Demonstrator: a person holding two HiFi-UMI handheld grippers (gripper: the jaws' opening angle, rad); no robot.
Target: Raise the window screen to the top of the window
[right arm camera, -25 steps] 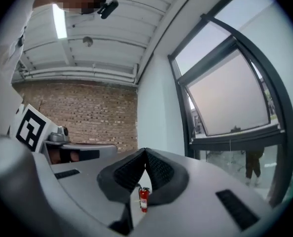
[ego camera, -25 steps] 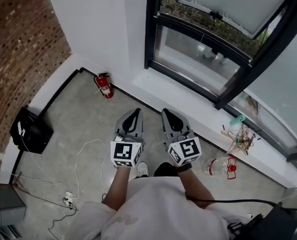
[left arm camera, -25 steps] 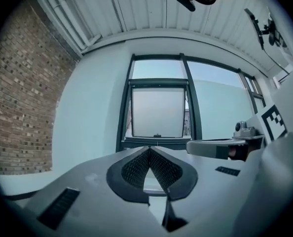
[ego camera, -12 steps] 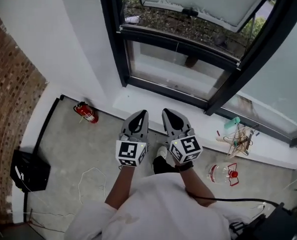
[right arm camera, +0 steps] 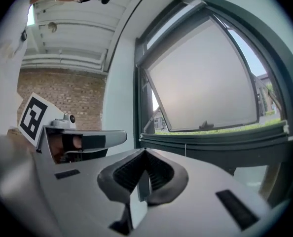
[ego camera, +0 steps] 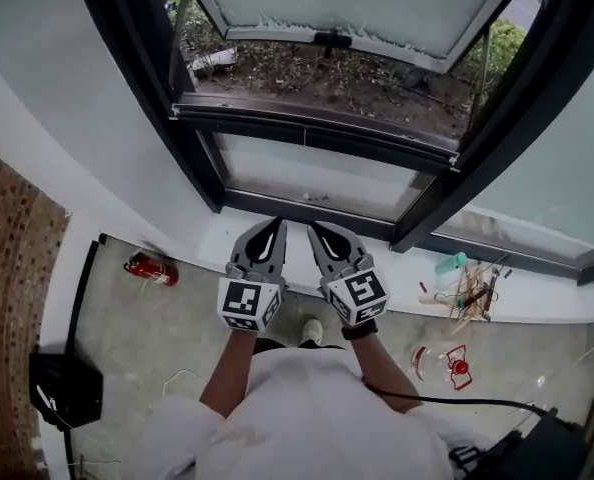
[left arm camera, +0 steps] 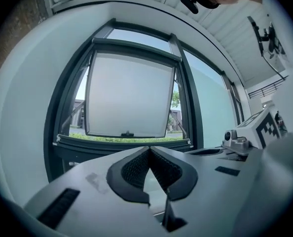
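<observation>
Both your tools were pressed shut with nothing in them: the left gripper (ego camera: 274, 224) and the right gripper (ego camera: 315, 229) sat side by side, near each other, low in the middle of the head view, over the white sill (ego camera: 222, 236). They pointed at the window. The window screen (ego camera: 317, 130) showed only as a dark bar with white ends, lying across the bottom of the open part, and I could not make out its mesh. Above it, the frosted window flap (ego camera: 362, 3) was tipped outward. A lower glass pane (ego camera: 317, 178) lay between your tools and that bar. Only the head view showed the floor things: a red fire extinguisher (ego camera: 150, 268) at the left, a black box (ego camera: 67, 390) at the lower left, a clear bottle (ego camera: 442, 360) with a red cap at the lower right, and a heap of hangers (ego camera: 469, 293) on the sill at the right. The left gripper view showed the closed tip up close and the whole flap with its small handle (left arm camera: 128, 133). Only the right gripper view showed the brick wall (right arm camera: 62, 90) standing behind your other tool.
</observation>
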